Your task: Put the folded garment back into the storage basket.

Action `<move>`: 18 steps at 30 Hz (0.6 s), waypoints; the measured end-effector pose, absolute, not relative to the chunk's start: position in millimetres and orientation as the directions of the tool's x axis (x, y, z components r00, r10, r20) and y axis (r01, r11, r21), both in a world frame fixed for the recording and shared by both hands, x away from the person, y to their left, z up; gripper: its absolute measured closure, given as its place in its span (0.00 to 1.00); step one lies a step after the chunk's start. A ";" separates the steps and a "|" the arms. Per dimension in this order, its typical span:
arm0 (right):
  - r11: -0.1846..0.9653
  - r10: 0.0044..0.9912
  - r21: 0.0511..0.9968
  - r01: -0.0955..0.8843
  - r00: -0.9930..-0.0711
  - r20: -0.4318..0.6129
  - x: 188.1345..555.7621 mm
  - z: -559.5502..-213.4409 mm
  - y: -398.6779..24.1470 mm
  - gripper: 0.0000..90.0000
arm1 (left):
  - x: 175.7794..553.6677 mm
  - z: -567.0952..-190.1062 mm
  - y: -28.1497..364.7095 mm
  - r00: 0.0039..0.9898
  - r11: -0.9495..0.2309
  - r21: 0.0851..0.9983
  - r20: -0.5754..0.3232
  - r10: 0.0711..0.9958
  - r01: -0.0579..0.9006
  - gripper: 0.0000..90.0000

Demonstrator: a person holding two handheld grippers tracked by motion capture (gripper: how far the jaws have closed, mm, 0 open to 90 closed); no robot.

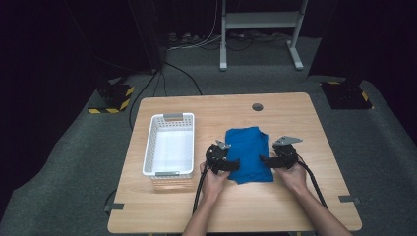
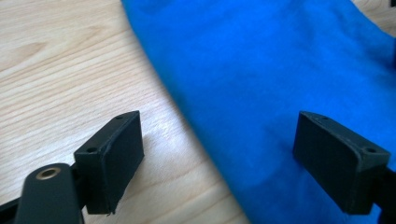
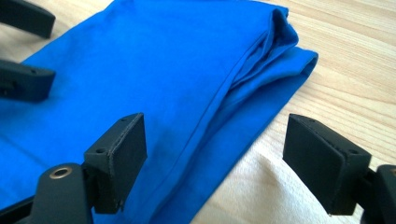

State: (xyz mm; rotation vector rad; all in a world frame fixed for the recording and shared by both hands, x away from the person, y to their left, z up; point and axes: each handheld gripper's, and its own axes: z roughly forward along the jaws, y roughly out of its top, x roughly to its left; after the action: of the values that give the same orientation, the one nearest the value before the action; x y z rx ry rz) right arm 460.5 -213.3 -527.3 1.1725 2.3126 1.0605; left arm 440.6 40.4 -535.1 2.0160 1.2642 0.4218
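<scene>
We see blue cloth (image 1: 250, 153) at frame centre: soft matt weave, smooth, folded layers at edge. Tabletop (image 1: 275, 206): pale wood, fine grain, satin finish. Basket (image 1: 168, 146) at left of centre: white plastic, perforated walls, slight gloss. Left gripper (image 2: 218, 154) and right gripper (image 3: 233, 161): fingers (image 2: 114, 158) matt black plastic, brass-coloured metal insert at lower left. We note floor (image 1: 74, 162): grey, rough carpet-like texture.

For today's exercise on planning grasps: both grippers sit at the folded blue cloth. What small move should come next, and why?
Probably closing both sets of jaws on the blue cloth. The left gripper and right gripper each straddle a cloth edge, open, not yet pinching. The white basket beside it looks like the likely destination.
</scene>
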 end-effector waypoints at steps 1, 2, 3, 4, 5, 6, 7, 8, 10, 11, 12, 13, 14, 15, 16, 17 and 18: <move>0.381 0.798 0.747 0.545 -0.602 0.032 460.5 -527.3 -213.3 0.24 | 441.0 -535.4 39.5 0.470 -0.271 0.716 -0.090 0.878 0.644 0.18; 0.376 0.805 0.740 0.558 -0.593 0.038 463.3 -531.4 -213.2 0.23 | 441.7 -535.7 38.7 0.469 -0.268 0.719 -0.091 0.878 0.641 0.19; 0.370 0.806 0.739 0.563 -0.590 0.046 464.6 -533.3 -213.5 0.23 | 442.3 -535.9 38.1 0.469 -0.269 0.719 -0.090 0.879 0.641 0.19; 0.359 0.809 0.743 0.565 -0.586 0.054 465.7 -534.7 -214.0 0.23 | 442.7 -536.2 37.7 0.468 -0.268 0.721 -0.089 0.879 0.639 0.19; 0.353 0.810 0.746 0.564 -0.583 0.057 466.3 -535.2 -214.2 0.23 | 442.7 -536.2 37.7 0.468 -0.268 0.721 -0.089 0.879 0.639 0.19; 0.353 0.810 0.746 0.564 -0.583 0.057 466.3 -535.2 -214.2 0.23 | 443.5 -536.7 37.3 0.469 -0.267 0.726 -0.087 0.879 0.634 0.19; 0.342 0.814 0.751 0.565 -0.578 0.065 467.3 -535.9 -213.6 0.23 | 445.1 -537.0 35.6 0.468 -0.266 0.727 -0.085 0.880 0.633 0.19; 0.342 0.814 0.751 0.565 -0.578 0.065 467.3 -535.9 -213.6 0.23 | 445.1 -537.0 35.6 0.468 -0.266 0.727 -0.085 0.880 0.633 0.18; 0.344 0.812 0.751 0.563 -0.580 0.063 468.2 -537.7 -213.3 0.23 | 446.8 -537.6 31.9 0.472 -0.274 0.729 -0.076 0.878 0.627 0.18; 0.340 0.813 0.751 0.566 -0.579 0.068 468.4 -537.9 -213.5 0.23 | 447.0 -538.1 30.5 0.474 -0.274 0.732 -0.075 0.877 0.624 0.18; 0.338 0.813 0.751 0.567 -0.578 0.070 468.7 -538.5 -213.5 0.23 | 447.0 -538.1 30.5 0.474 -0.274 0.732 -0.075 0.877 0.624 0.18; 0.334 0.813 0.752 0.568 -0.578 0.075 469.1 -539.1 -213.7 0.23 | 447.0 -538.5 29.3 0.477 -0.280 0.734 -0.068 0.876 0.619 0.18; 0.336 0.812 0.753 0.566 -0.578 0.073 469.4 -539.2 -213.6 0.23 | 446.6 -540.2 26.0 0.478 -0.285 0.743 -0.052 0.877 0.605 0.18; 0.337 0.812 0.752 0.566 -0.579 0.072 469.3 -539.1 -213.3 0.23 | 446.6 -540.2 26.0 0.478 -0.285 0.743 -0.052 0.877 0.605 0.18; 0.338 0.812 0.752 0.565 -0.580 0.071 469.3 -539.1 -213.2 0.23 | 447.0 -540.3 22.8 0.479 -0.291 0.744 -0.044 0.877 0.601 0.18; 0.338 0.812 0.752 0.565 -0.580 0.071 469.3 -539.1 -213.2 0.23 | 447.0 -540.3 22.8 0.479 -0.291 0.744 -0.044 0.877 0.601 0.19; 0.339 0.810 0.753 0.564 -0.582 0.072 469.5 -539.1 -213.3 0.24 | 447.2 -540.2 22.0 0.482 -0.295 0.744 -0.042 0.875 0.600 0.19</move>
State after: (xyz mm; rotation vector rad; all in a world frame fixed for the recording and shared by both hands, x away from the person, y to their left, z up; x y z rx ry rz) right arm 469.5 -213.3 -539.1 1.2232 2.2929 1.0958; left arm 447.2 22.0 -540.2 2.0145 1.2164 0.4922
